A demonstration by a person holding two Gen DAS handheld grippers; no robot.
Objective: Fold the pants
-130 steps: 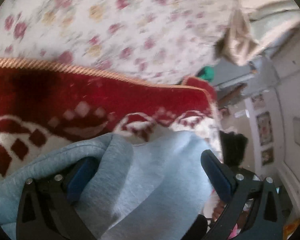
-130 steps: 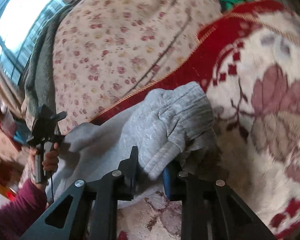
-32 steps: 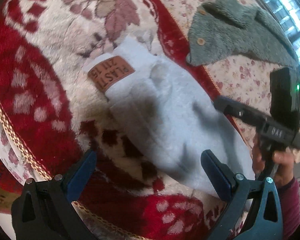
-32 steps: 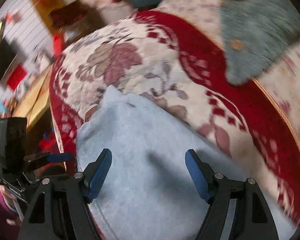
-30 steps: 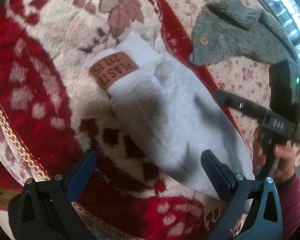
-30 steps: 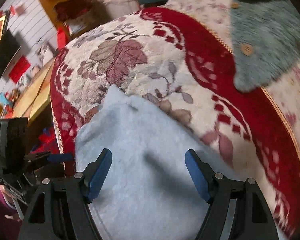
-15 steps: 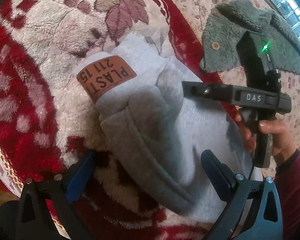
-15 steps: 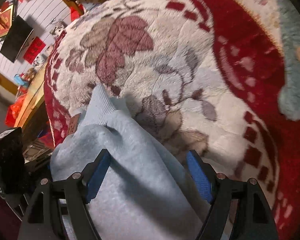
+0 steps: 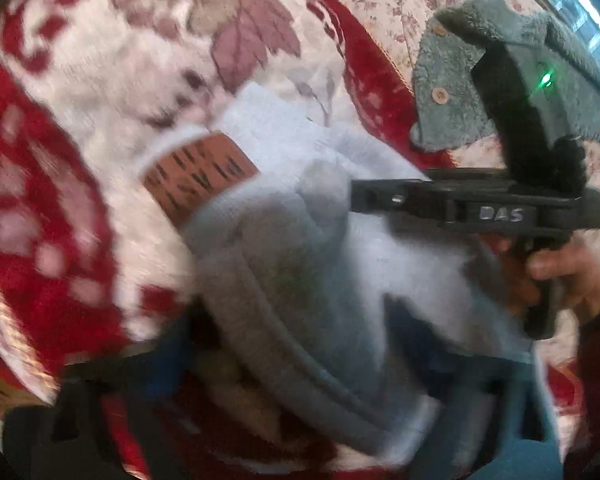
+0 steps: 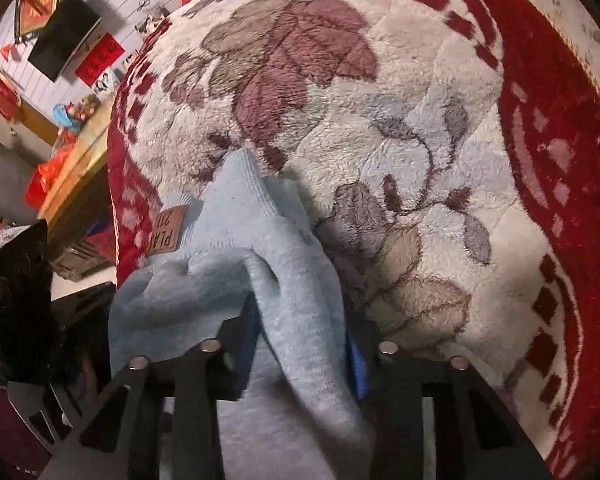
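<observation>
Grey pants (image 10: 268, 264) lying half-folded on the red and cream floral blanket (image 10: 400, 128), brown patch (image 9: 198, 178) facing up near the far end. Half a second back both tools were wide open over flat cloth; now right gripper (image 10: 300, 344) pinched tight on a raised ridge of fabric, blue pads nearly buried in it. Left gripper (image 9: 288, 340) badly smeared by motion blur, looks to be closing around the thick folded edge, but can't tell for sure. Probably setting up the next fold, lifting this end over. Green fuzzy garment (image 9: 460, 92) sitting off to the side, well apart.
</observation>
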